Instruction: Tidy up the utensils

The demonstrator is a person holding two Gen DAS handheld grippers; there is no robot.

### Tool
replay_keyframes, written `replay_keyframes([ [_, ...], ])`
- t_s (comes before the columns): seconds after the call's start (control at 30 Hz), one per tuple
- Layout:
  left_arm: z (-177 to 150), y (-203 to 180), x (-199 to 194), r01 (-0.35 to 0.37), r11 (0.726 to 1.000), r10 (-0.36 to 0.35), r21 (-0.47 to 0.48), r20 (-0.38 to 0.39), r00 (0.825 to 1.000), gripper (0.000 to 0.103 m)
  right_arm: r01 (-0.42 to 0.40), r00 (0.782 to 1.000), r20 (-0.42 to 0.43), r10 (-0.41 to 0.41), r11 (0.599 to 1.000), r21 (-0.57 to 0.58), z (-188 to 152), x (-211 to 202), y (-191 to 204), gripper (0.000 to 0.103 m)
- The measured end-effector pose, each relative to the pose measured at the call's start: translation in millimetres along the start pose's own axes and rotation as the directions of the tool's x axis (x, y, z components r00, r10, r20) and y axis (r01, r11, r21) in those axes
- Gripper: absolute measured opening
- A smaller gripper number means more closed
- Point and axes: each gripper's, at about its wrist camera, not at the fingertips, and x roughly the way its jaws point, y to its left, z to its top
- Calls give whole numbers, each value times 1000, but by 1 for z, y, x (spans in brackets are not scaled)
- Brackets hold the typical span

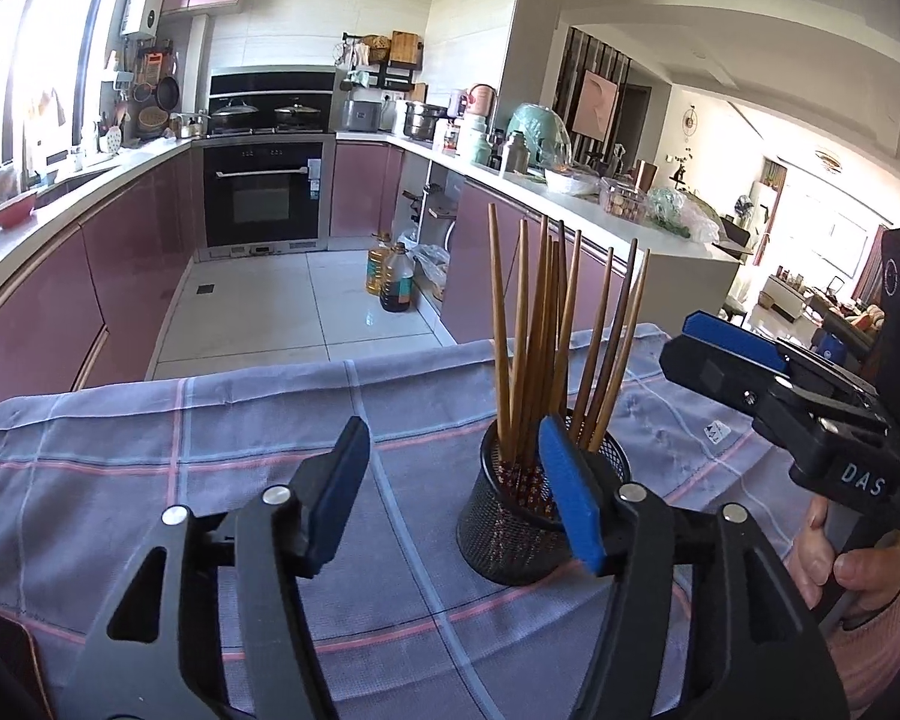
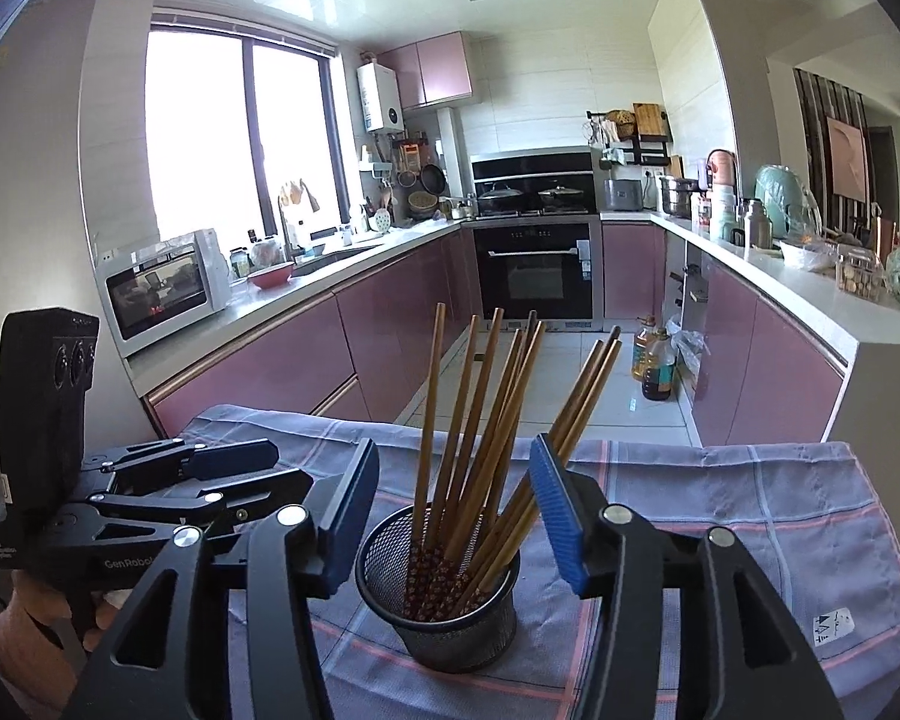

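chopsticks (image 2: 480,420) upright in mesh cup (image 2: 438,618), cup on cloth (image 2: 750,516), kitchen counters (image 2: 798,294) behind

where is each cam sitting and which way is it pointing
Left wrist: on the left gripper, facing the oven wall over the cloth; holder right of centre, right gripper and a hand at right.
Right wrist: on the right gripper, facing the window and oven; holder between its open fingers, left gripper at left.
Shared: chopsticks, holder, cloth.

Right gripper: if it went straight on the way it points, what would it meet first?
Most likely the mesh cup of chopsticks, which sits centred between the open fingers of the right gripper. Depth is unclear, so how soon is hard to judge.
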Motion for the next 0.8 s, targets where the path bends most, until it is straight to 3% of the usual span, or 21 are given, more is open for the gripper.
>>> replay_keyframes([
  [0.03, -1, -1, -5, -13, 1000, 13, 1, 12, 1000, 70, 5, 1000, 6, -5, 1000, -10, -3, -2, 3, 63],
  [0.1, -5, 0, -17, -37, 999, 37, -3, 40, 998, 80, 7, 1000, 15, -7, 1000, -15, -10, -5, 9, 82],
  [0.13, -7, 1, -22, -55, 998, 55, -6, 54, 997, 87, 5, 1000, 17, -5, 1000, -16, -13, -6, 10, 85],
  [0.27, -15, 0, -41, -111, 994, 110, 3, 94, 989, 97, 0, 1000, 12, 0, 1000, -18, -23, -5, 15, 93],
  [0.43, -26, 5, -59, -176, 984, 176, -8, 128, 976, 97, 15, 1000, 22, -15, 1000, -21, -34, -7, 24, 96],
  [0.8, -48, 12, -99, -237, 969, 247, -75, 197, 949, 97, 29, 997, 69, -25, 998, -58, -49, -17, 50, 96],
])
